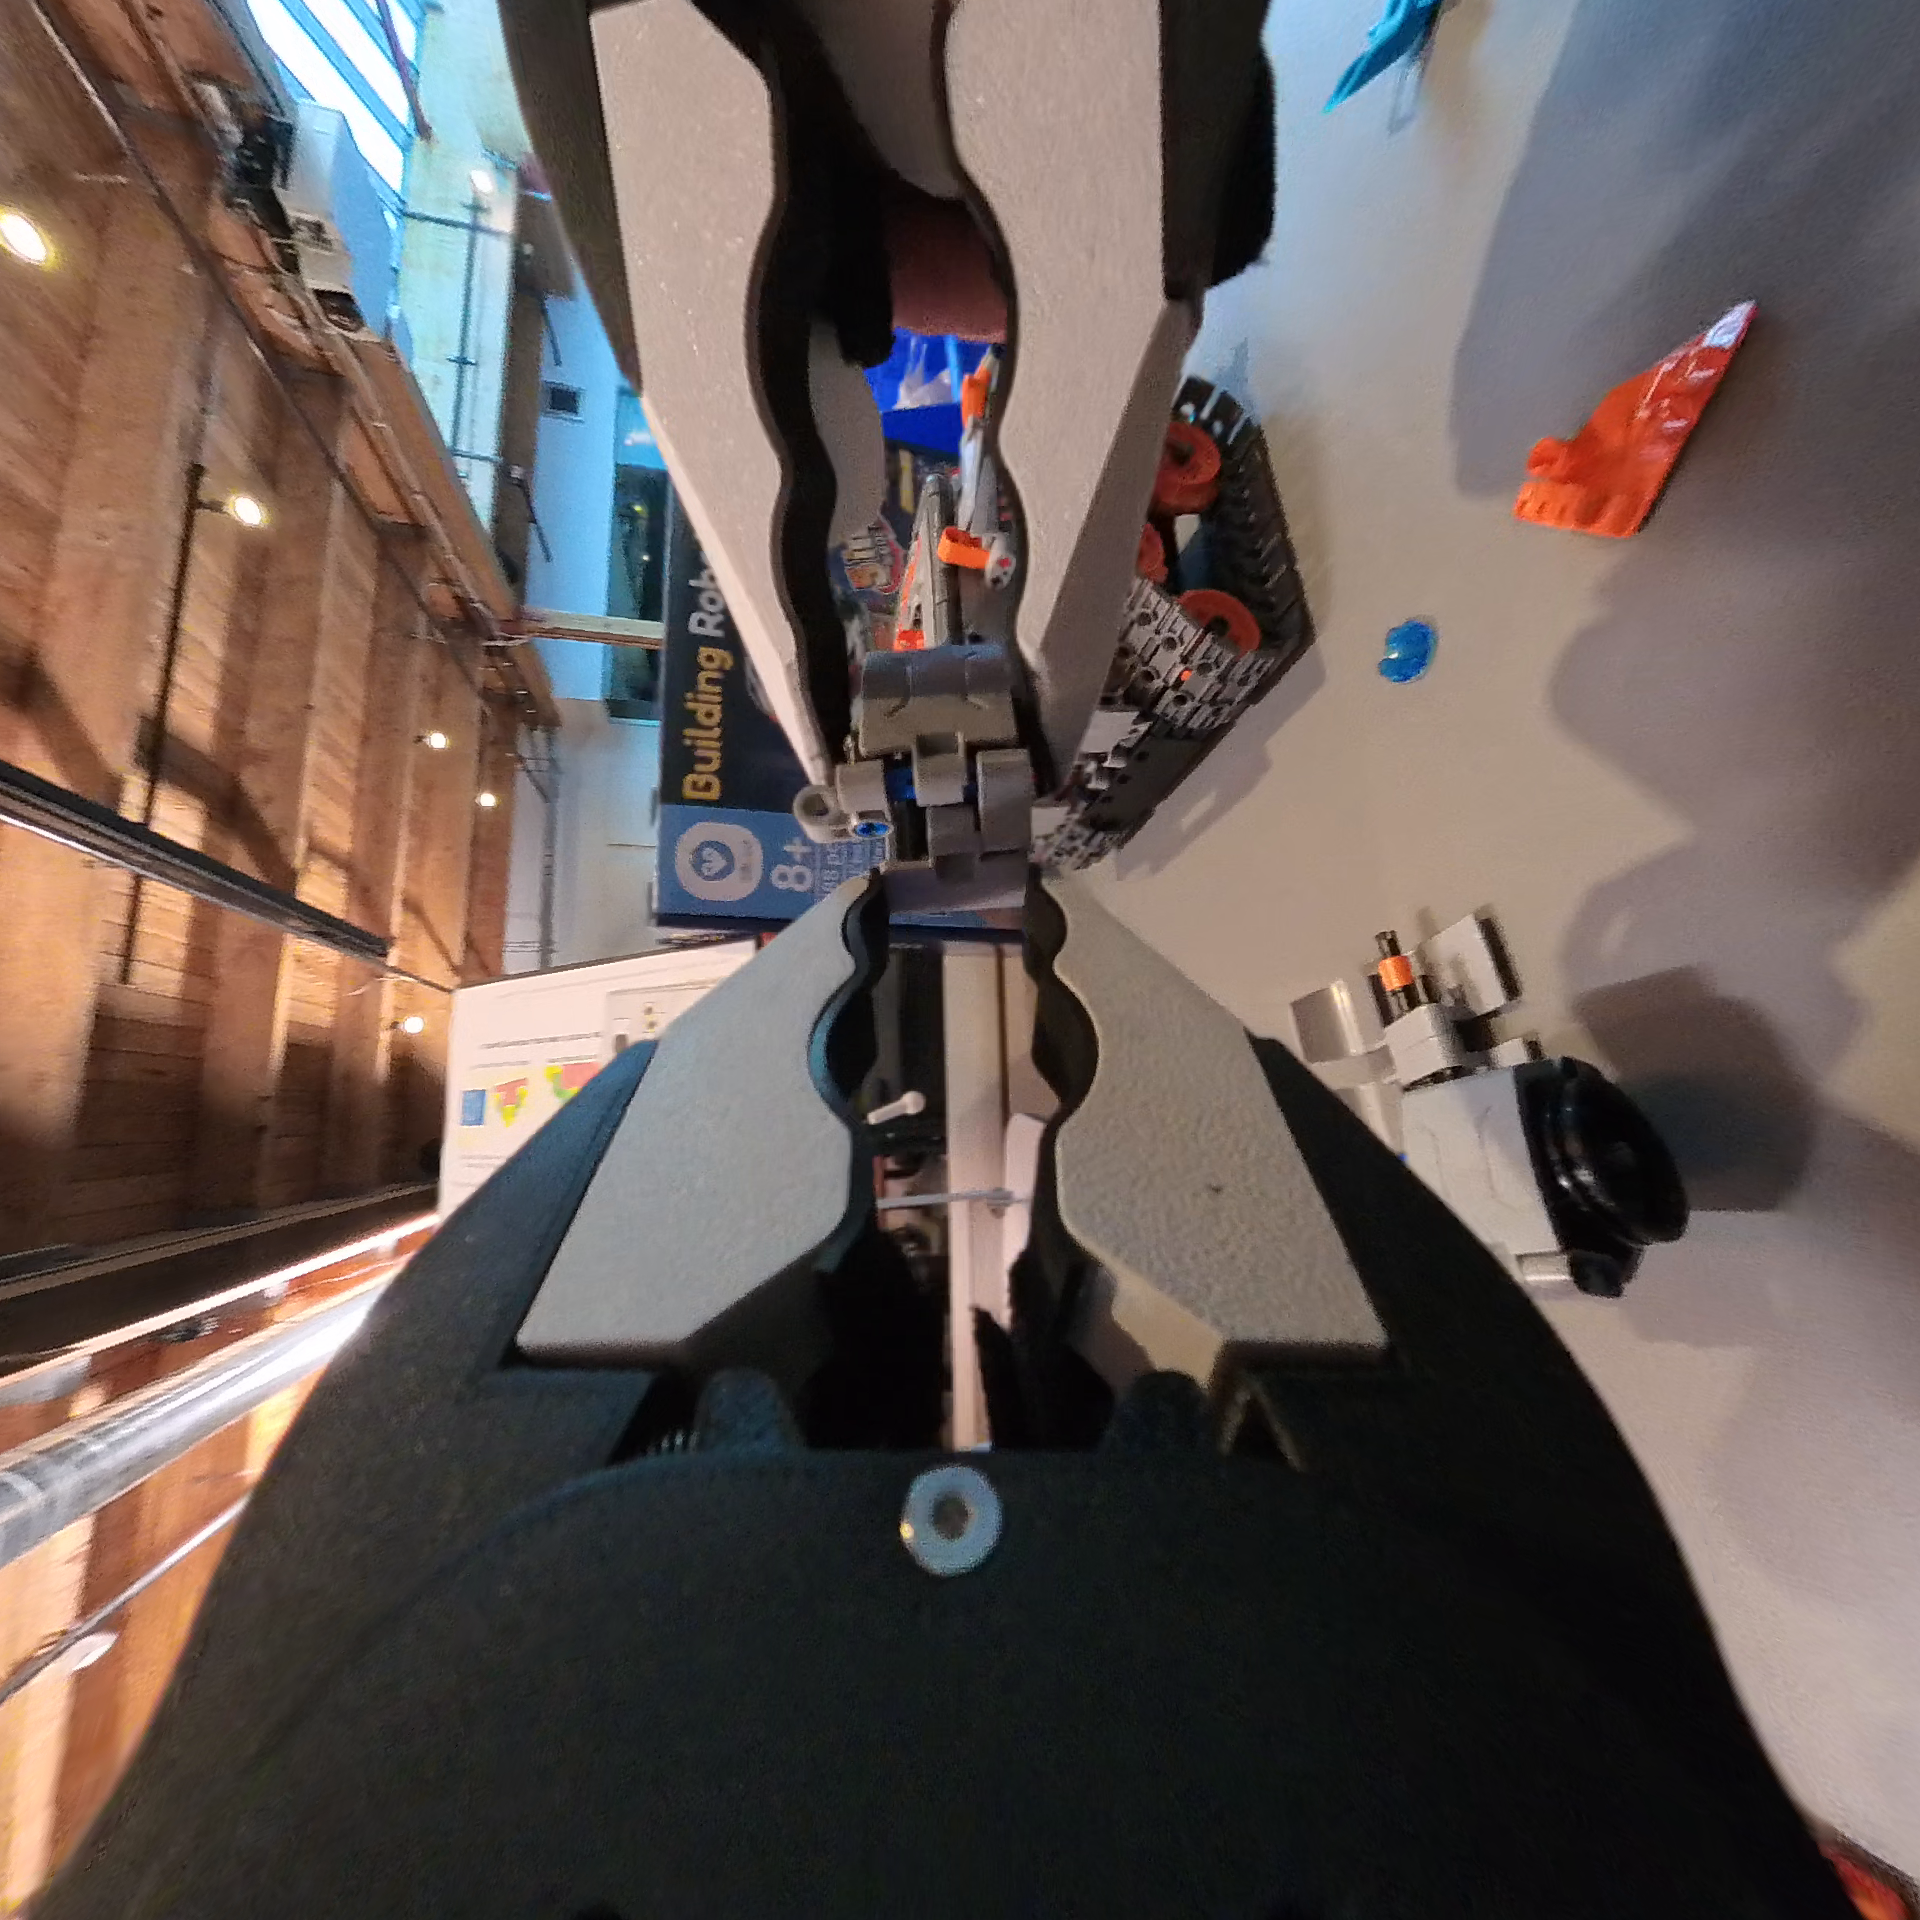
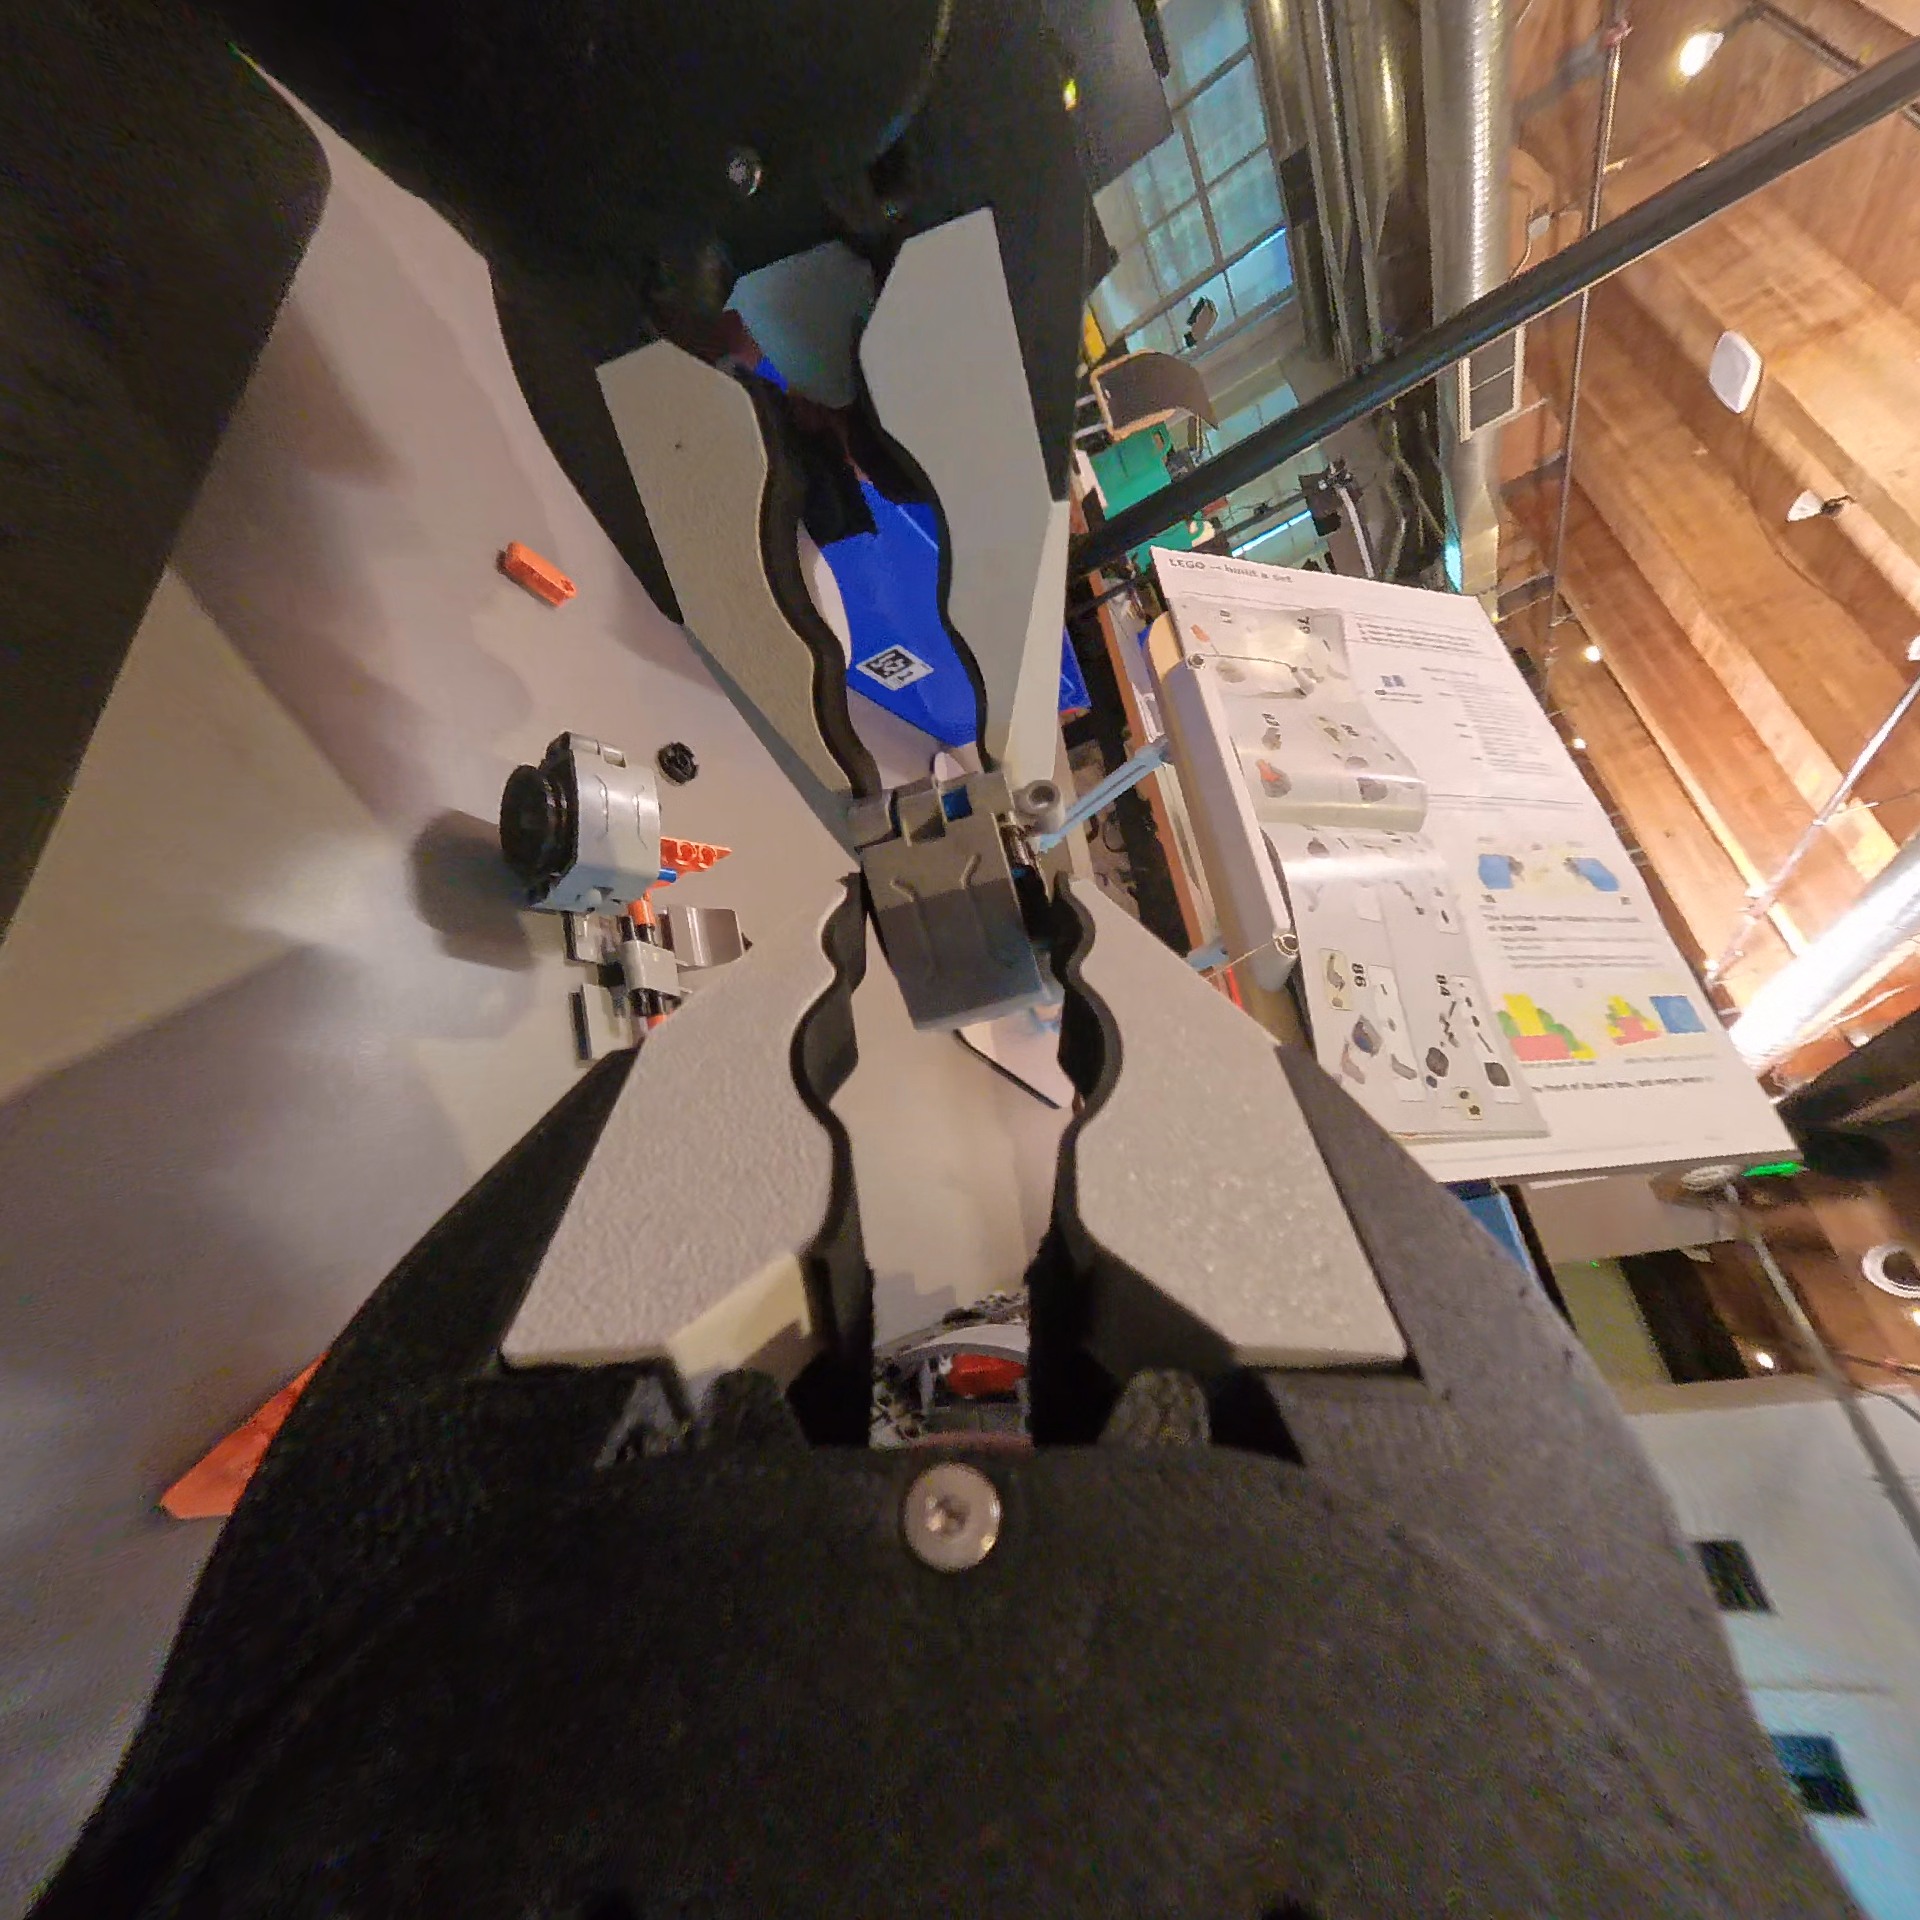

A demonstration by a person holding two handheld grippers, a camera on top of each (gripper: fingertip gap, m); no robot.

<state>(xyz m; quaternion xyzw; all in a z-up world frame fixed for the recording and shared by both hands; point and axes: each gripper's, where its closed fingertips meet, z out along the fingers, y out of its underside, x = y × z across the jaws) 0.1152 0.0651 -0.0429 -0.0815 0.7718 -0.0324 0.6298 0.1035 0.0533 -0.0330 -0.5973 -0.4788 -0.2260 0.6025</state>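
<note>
Together, both grippers clamp one grey brick assembly [image 1: 940, 769] above the worktop [image 1: 1558, 779]: left gripper [image 1: 951, 899] and right gripper [image 2: 956, 894] fingers closed on it. Nearby stand a printed blue box [image 1: 727, 748] and a printed instruction sheet [image 2: 1455, 831].

We can't see most of the tracked vehicle [image 1: 1195, 644]: the right gripper's finger [image 1: 1081, 416] covers it. Orange sheet [image 2: 244, 1455] is half hidden behind the right gripper body. Booklet [image 2: 1455, 852] print is too small to resolve. Left-view background is motion-blurred.
</note>
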